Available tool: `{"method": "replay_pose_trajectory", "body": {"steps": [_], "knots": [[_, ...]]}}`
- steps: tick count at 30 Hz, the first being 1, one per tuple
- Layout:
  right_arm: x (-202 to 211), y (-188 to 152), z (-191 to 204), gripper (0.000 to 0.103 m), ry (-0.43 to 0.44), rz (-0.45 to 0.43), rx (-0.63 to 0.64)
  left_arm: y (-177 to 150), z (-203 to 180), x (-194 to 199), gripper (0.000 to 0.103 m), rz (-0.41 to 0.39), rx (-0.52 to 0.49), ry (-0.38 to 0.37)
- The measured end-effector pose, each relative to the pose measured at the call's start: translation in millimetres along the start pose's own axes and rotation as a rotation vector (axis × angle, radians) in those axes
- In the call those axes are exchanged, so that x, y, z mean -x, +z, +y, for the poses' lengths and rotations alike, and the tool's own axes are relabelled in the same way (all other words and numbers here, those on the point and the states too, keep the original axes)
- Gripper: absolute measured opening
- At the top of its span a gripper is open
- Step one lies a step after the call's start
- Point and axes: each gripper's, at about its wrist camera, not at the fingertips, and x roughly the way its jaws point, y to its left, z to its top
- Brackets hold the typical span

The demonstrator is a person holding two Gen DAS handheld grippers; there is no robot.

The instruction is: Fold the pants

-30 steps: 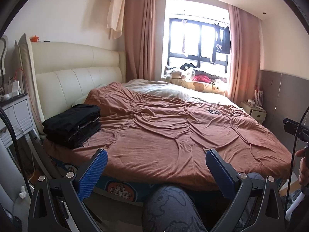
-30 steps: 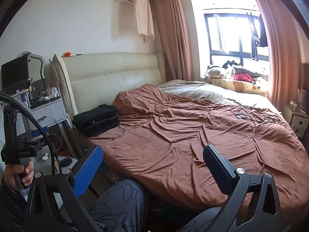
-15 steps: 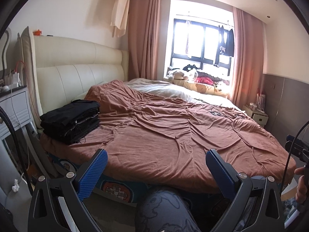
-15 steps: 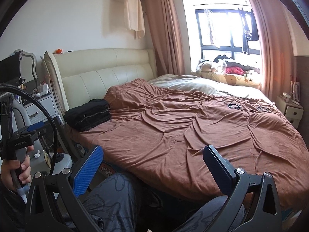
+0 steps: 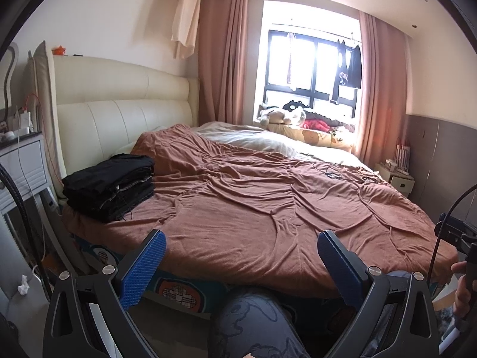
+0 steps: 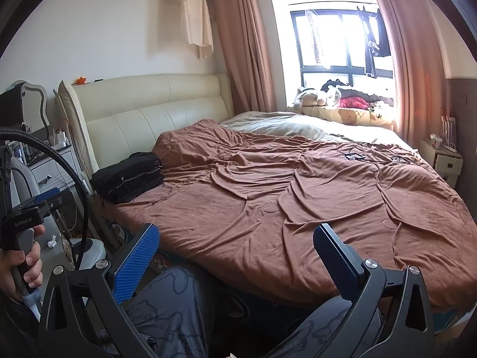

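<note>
Black trousers sit folded in a neat stack (image 5: 108,186) at the near corner of a bed, close to the cream headboard (image 5: 119,113) and on top of the brown cover (image 5: 268,208). That is how the task wants them to lie; whether more pairs wait cannot be told. From both cameras the stack lies ahead and well to the left, its long side running roughly along the bed edge toward the headboard. Left gripper (image 5: 240,256) and right gripper (image 6: 235,250) are both spread wide and empty, held off the bed above the person's knees, well apart from the stack. By the side it lies on, the left hand appears the nearer.
</note>
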Motion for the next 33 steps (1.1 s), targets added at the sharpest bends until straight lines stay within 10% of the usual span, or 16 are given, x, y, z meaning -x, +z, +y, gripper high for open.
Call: {"method": "replay_pose_trajectory", "body": {"steps": [33], "knots": [[-0.8, 3.7, -10.3, 0.103, 0.005, 0.033, -0.019, -8.2, 4.8, 2.0, 0.102, 0.021, 0.014, 0.013]]}}
